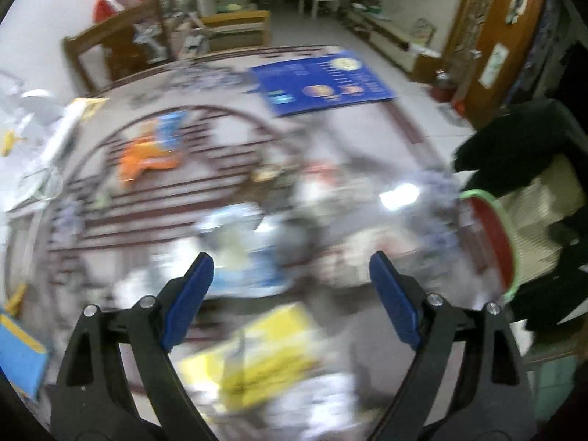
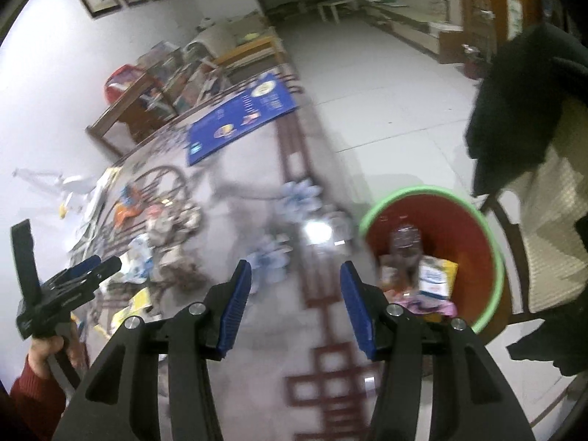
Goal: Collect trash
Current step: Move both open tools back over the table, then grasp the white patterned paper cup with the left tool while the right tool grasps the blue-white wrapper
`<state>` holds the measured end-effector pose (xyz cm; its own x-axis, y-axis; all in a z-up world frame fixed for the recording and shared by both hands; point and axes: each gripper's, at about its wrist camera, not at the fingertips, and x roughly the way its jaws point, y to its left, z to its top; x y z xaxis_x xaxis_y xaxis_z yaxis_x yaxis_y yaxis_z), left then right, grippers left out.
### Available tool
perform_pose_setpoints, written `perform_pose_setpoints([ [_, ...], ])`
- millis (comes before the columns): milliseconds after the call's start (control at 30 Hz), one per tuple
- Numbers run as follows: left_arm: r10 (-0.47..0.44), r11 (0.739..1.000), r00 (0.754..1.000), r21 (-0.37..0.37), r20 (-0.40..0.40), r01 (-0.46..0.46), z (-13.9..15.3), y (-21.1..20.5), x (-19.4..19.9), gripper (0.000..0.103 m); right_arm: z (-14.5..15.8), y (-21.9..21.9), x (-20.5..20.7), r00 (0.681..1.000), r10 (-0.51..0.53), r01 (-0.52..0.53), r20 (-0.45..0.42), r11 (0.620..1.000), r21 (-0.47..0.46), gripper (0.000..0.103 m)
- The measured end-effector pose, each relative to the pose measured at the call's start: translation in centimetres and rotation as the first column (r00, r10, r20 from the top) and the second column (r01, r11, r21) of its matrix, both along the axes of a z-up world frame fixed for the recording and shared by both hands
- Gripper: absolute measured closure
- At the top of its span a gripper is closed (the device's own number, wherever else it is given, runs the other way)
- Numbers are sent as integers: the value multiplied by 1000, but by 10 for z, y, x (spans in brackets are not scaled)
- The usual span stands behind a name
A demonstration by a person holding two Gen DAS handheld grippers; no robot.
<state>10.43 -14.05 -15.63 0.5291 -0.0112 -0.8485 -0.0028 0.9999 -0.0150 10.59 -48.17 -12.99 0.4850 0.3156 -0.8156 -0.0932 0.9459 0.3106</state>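
Observation:
Blurred trash lies scattered on a patterned glass table (image 1: 228,117): an orange wrapper (image 1: 147,154), a pale blue and white wrapper (image 1: 242,253) and a yellow packet (image 1: 257,352). My left gripper (image 1: 291,259) hangs open above them with nothing between its jaws. A red bin with a green rim (image 2: 433,189) stands beside the table's right edge and holds several wrappers, among them a white and yellow packet (image 2: 433,279). My right gripper (image 2: 296,266) is open and empty over the table edge, just left of the bin. The left gripper (image 2: 101,262) shows in the right wrist view above the trash pile (image 2: 165,231).
A blue booklet (image 1: 323,81) lies at the table's far side. A chair draped with a black garment (image 2: 514,110) stands right behind the bin. A wooden chair (image 1: 110,47) and cluttered shelves stand beyond the table. A hand in a red sleeve (image 2: 36,386) holds the left gripper.

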Motion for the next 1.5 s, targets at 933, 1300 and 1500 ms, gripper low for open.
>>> perform_pose_setpoints([
  [933,-43,988,991,-151,-123,24,-53,148,-4,48,-14,251,12,978,206,-204,-44,978,44,52],
  [1300,93,961,992,-252,-87,-112,-33,188,-40,48,-71,326,63,971,194,-200,-143,979,-32,52],
  [1500,115,956,989,-262,-92,-135,-34,198,-42,48,-96,347,75,957,216,-236,-193,968,-88,56],
])
